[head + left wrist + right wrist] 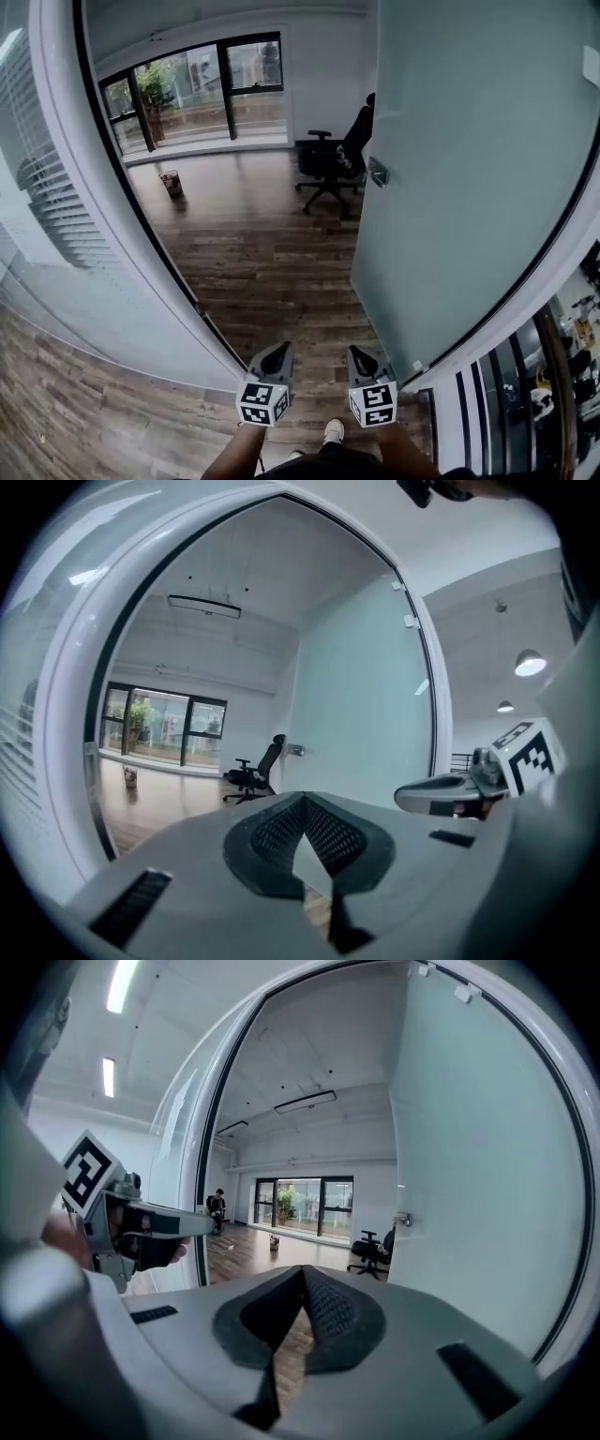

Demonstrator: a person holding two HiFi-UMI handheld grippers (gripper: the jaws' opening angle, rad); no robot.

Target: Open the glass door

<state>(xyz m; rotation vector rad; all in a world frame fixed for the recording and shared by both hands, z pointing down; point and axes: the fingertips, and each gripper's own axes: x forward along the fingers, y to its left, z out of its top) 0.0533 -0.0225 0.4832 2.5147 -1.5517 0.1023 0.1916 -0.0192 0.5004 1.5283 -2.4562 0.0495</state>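
We see the glass door [469,187] standing swung open at the right of the head view, a frosted pane that fills the upper right of the frame and runs down to the lower right, with a small metal handle fitting [378,172] on its left edge. Neither gripper touches it. The left gripper [274,361] and the right gripper [361,358] sit side by side at the bottom centre of the frame, slightly apart, both pointing up the frame through the doorway, the right one nearer the door's lower edge. In each gripper view we find the jaws clenched tip to tip with nothing between them, so both grippers are empty. Below them, at the very bottom of the frame, a shoe [334,431] of the person shows on the wooden floor [262,253]. To the left a curved glass wall [56,216] with blinds behind it takes up the left side of the frame. Beyond the doorway, in the upper middle, a black office chair [336,159] stands just left of the door's edge, a small container [172,182] rests on the floor further left, and dark-framed windows [192,89] line the far wall at the upper left. In the right gripper view we also make out a seated person [217,1206] far off at the left of centre, beyond the glass.
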